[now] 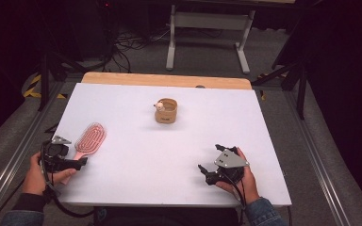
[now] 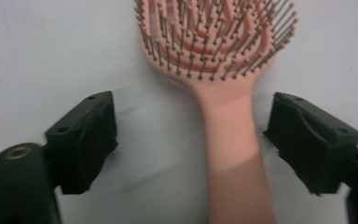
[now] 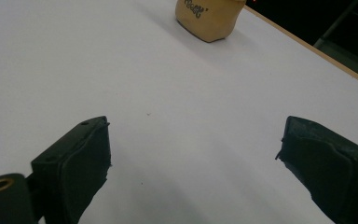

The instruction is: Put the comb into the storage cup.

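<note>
Each black hand-held gripper (image 1: 64,160) trails a cable; denim cuff (image 1: 263,211) worn.

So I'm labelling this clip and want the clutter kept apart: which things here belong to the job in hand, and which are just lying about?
In the job:
- pink hairbrush, its handle between the open jaws, untouched
- left gripper

Lying about:
- tan cup, mid-table
- right gripper, open over the bare white table

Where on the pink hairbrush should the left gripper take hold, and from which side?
Probably the handle of the pink hairbrush: narrow, smooth, lying flat between the open left gripper fingers. Come down from above, astride it; the bristled head is too wide.
</note>
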Demonstrator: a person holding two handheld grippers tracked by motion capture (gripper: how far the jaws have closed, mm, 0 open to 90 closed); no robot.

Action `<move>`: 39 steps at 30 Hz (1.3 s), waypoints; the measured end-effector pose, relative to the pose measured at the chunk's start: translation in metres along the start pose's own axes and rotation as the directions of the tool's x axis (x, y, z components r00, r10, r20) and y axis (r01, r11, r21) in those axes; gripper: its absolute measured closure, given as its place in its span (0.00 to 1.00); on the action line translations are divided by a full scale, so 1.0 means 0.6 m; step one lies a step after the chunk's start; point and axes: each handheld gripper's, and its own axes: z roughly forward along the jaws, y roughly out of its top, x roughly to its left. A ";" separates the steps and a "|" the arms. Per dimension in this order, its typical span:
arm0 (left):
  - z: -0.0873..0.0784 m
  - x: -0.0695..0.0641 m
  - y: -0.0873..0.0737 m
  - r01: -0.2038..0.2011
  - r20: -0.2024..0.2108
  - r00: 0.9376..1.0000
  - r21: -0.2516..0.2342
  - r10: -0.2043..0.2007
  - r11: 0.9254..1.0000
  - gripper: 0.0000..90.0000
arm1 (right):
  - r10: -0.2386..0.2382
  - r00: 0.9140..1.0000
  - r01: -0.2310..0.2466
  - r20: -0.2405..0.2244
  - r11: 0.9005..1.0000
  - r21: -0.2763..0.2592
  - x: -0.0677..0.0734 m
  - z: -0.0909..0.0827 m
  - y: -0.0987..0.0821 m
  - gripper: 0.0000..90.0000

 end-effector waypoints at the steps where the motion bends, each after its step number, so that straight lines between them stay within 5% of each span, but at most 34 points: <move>1: -0.001 0.002 0.003 -0.004 -0.003 1.000 0.002 0.004 1.000 0.23 | 0.001 1.000 -0.001 -0.001 1.000 0.000 0.000 0.000 0.000 0.10; 9: -0.002 -0.001 0.017 -0.031 0.010 0.999 0.025 0.031 0.999 0.50 | 0.002 1.000 -0.002 -0.001 1.000 0.003 0.000 0.001 -0.001 0.10; 20: -0.003 -0.003 0.016 -0.048 0.017 0.999 0.019 0.048 0.999 0.74 | -0.001 1.000 0.001 -0.004 1.000 0.005 0.001 0.002 -0.001 0.10; 34: -0.004 -0.011 0.008 -0.099 -0.020 0.995 -0.026 0.099 0.995 0.77 | 0.003 1.000 -0.003 0.013 1.000 -0.002 -0.002 0.000 -0.001 0.10; 39: -0.007 -0.019 0.004 -0.127 -0.043 0.991 -0.077 0.124 0.989 0.77 | 0.004 1.000 -0.004 0.016 1.000 -0.005 -0.003 -0.002 -0.001 0.10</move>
